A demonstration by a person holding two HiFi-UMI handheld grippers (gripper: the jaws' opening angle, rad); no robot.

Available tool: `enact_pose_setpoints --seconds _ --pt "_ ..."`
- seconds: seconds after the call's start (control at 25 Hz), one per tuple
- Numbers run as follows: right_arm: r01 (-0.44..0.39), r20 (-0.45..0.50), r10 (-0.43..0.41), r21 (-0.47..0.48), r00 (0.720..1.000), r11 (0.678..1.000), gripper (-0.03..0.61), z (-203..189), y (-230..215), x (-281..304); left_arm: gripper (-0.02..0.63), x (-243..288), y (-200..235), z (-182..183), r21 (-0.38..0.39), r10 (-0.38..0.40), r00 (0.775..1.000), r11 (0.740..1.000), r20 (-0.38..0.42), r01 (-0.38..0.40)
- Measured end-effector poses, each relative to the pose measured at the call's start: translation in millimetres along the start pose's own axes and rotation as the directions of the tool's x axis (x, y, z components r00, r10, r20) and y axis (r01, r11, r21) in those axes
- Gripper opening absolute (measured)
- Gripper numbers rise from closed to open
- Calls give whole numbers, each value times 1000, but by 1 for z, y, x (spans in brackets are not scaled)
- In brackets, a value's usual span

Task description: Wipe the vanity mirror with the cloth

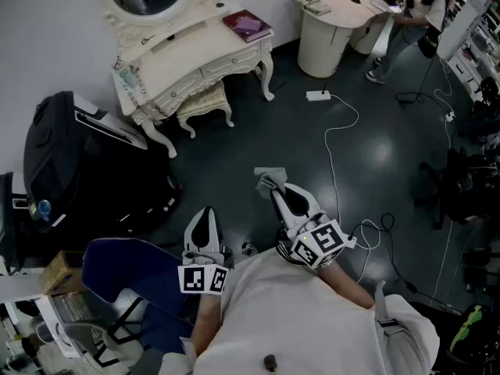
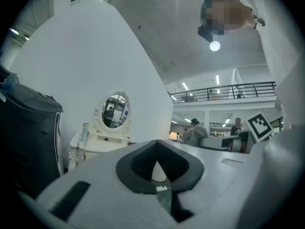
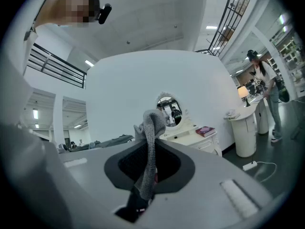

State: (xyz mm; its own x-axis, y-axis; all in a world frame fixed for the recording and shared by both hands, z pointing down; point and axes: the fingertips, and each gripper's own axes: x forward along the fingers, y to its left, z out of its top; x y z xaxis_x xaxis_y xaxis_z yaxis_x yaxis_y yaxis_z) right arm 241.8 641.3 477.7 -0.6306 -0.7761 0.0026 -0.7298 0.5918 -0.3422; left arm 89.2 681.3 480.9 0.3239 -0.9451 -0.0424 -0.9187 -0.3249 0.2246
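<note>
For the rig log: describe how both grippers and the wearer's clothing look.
The left gripper and right gripper are white shells with black-lined jaws, each carrying a cube of black-and-white square markers. The person wears a white short-sleeved shirt.

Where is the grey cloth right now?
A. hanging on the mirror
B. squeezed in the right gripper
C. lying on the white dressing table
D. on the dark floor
B: the cloth sticks up from between the shut jaws of the right gripper, well away from the dressing table.
</note>
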Motion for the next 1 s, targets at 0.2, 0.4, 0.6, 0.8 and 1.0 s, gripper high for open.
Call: enact_pose_setpoints --seconds 0.2,0.4,0.6,0.8,1.0 --pt "-87 10 88 -47 996 995 31 21 -14 -38 3 -18 -51 3 12 93 993 995 76 -94" --pt "-77 -14 77 -47 997 996 31 19 -28 -66 3 -16 -84 -9 75 79 996 994 29 -81" --pt "-9 -11 8 -22 1000 1000 31 13 -34 -85 3 -6 -93 -15 -13 46 998 999 38 -45" --pt "43 -19 -44 -42 999 998 31 5 -20 -87 3 -16 -105 -31 19 -73 997 997 -23 73" --pt "45 -41 -45 -4 998 999 31 -11 25 -84 3 -53 -87 -20 -4 -94 995 996 -23 94"
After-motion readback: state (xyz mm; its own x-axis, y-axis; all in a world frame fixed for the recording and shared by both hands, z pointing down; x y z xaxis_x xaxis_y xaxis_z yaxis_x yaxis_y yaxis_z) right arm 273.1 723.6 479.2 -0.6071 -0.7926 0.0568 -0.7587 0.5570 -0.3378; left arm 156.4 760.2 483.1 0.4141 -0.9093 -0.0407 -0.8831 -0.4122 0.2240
